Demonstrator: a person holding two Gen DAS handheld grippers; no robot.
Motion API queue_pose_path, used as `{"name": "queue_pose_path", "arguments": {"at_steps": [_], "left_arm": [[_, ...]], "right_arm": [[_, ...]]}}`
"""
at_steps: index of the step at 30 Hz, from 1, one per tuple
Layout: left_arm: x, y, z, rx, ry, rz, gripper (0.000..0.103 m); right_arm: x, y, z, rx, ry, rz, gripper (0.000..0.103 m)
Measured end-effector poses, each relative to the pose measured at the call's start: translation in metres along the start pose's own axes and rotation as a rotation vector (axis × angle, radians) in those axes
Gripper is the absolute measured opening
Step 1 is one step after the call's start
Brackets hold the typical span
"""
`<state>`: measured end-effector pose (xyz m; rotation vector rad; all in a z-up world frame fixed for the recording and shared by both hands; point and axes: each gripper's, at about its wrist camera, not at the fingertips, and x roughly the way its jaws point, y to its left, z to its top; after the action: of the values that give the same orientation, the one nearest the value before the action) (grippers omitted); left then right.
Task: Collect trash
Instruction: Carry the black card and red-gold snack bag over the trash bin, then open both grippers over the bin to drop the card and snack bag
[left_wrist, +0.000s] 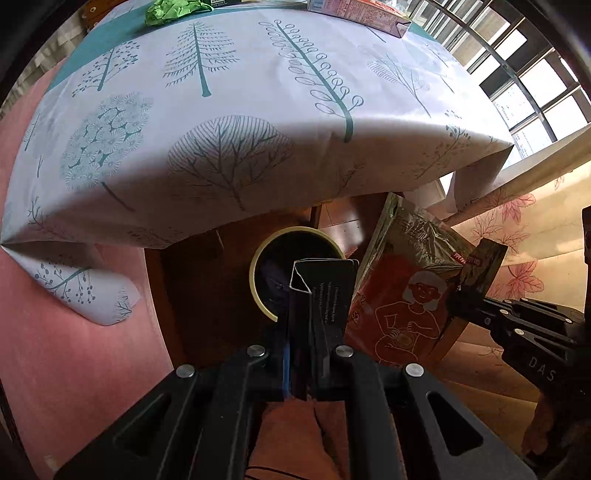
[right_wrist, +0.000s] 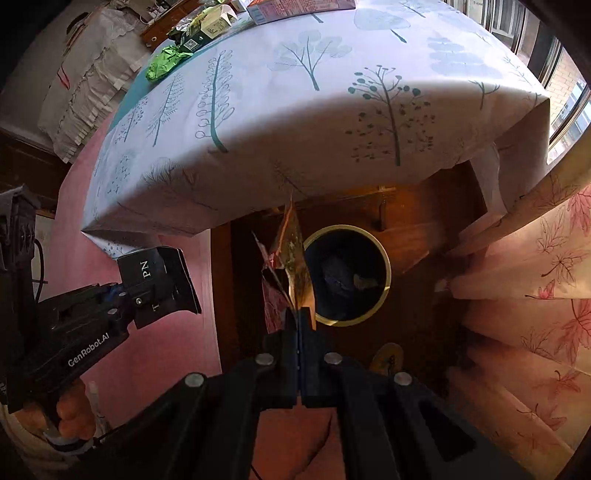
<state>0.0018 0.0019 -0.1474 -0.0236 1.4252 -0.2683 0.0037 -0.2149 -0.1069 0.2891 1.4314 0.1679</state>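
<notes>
My left gripper (left_wrist: 306, 295) is shut on a black carton (left_wrist: 325, 291) with white print, held just above the rim of a yellow-rimmed dark bin (left_wrist: 258, 258) on the floor. My right gripper (left_wrist: 456, 295) comes in from the right, shut on a red and olive foil pouch (left_wrist: 402, 295). In the right wrist view, the right gripper (right_wrist: 297, 314) pinches the pouch (right_wrist: 291, 258) edge-on, just left of the bin (right_wrist: 386, 266), which has dark trash inside. The left gripper (right_wrist: 147, 295) with the black carton (right_wrist: 159, 280) hangs at the left.
A table with a tree-print cloth (left_wrist: 240, 110) overhangs the bin. On it lie a green crumpled wrapper (left_wrist: 166, 11), a pink box (left_wrist: 362, 13) and small cartons (right_wrist: 207, 26). A leaf-print cushioned seat (right_wrist: 535, 295) stands right of the bin. The floor is pink (left_wrist: 74, 369).
</notes>
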Motion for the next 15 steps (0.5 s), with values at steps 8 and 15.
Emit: {"name": "queue_pose_path", "arguments": {"at_steps": [8,15], "left_arm": [[0.149,0.003,-0.01,-0.089,0.082,0.03,0.006],[0.249,0.005,-0.014,-0.104,0.107,0.079,0.009]], "right_arm": [[0.154,-0.065,0.003,0.098,0.079,-0.041,0.0],[0.255,-0.1,0.014,0.103,0.122,-0.07,0.001]]}}
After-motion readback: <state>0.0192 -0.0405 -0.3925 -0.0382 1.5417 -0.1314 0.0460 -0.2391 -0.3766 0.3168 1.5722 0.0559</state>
